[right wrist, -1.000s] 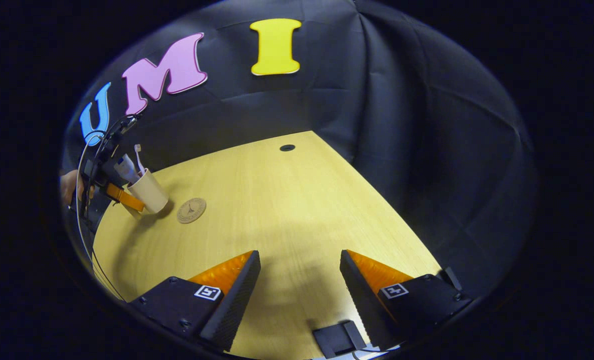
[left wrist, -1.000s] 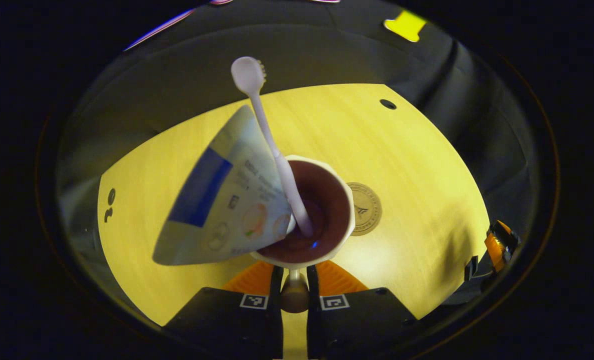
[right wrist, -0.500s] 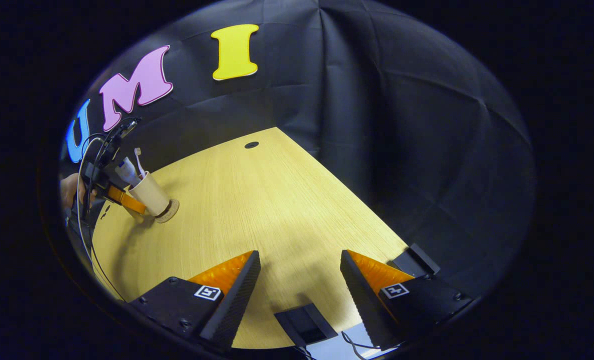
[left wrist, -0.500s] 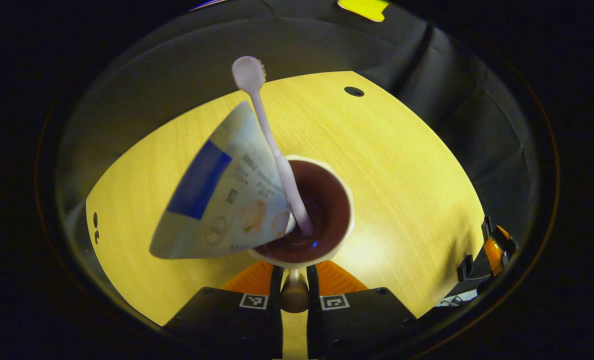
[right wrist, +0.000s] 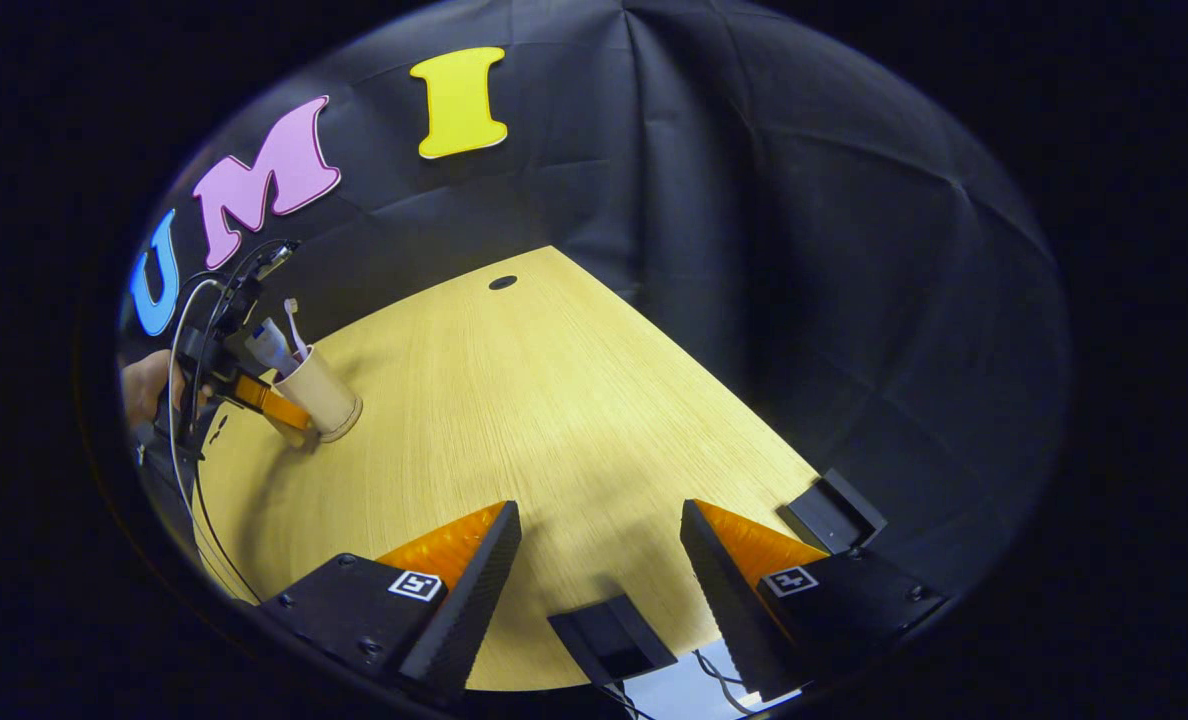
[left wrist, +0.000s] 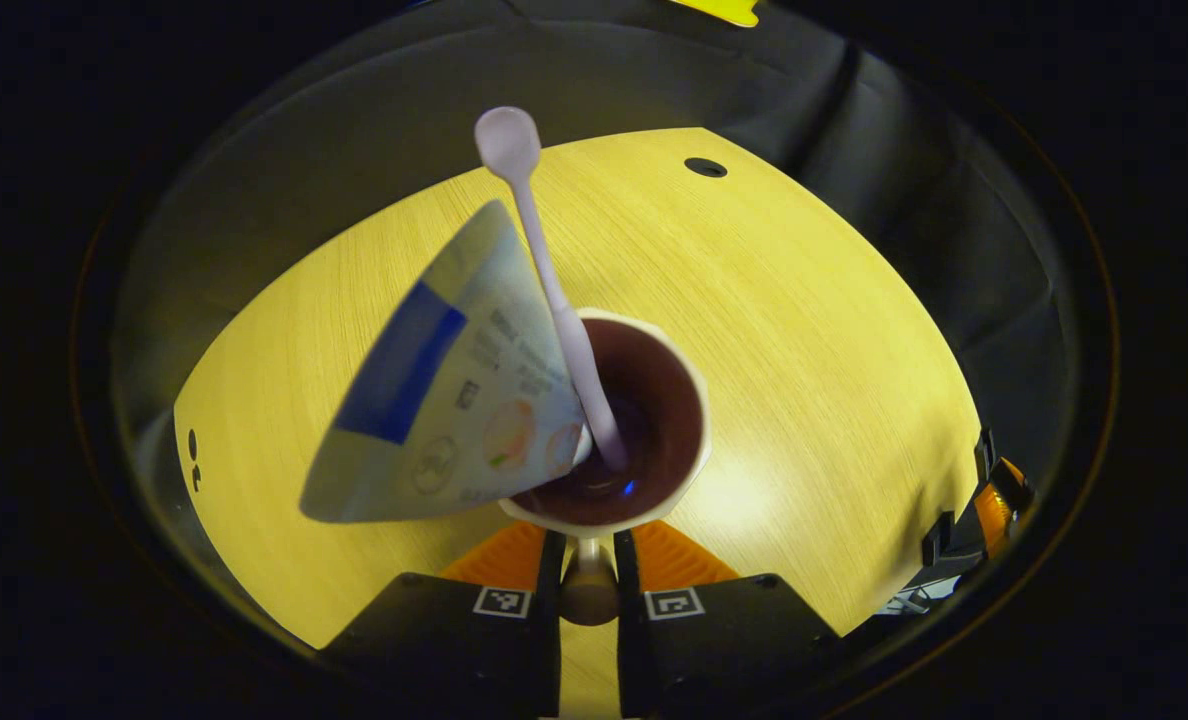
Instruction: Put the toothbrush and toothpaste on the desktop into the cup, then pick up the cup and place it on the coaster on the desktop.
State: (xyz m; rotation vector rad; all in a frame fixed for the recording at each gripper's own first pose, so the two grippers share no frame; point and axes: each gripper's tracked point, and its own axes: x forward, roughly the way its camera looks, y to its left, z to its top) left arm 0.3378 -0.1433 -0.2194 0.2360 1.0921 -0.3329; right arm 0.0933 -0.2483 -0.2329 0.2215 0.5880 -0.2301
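We see the pale paper cup with a dark brown inside directly ahead of the left gripper, at twelve o'clock from its fingers. Those two fingers stand nearly together and pinch the cup's small handle between them, just under the near rim. In the right gripper view the same cup stands on the yellow wooden worktop at about nine o'clock, held from its left side by that gripper, with a person's hand behind it. We cannot make out the coaster, so we cannot tell whether the cup's base rests on it.

We count one cup, one toothbrush and one toothpaste tube. The slim white plastic toothbrush stands in the cup with its head up, leaning toward eleven o'clock. The white toothpaste tube with a blue band sits cap down in the cup, and its flat wide end fans out toward nine o'clock over the rim. The tube touches the brush handle along one edge.

The right gripper hovers over the near edge of the worktop with its fingers spread wide apart and gripping nothing, well apart from the cup. One small dark round hole marks the far end of the worktop at twelve o'clock.
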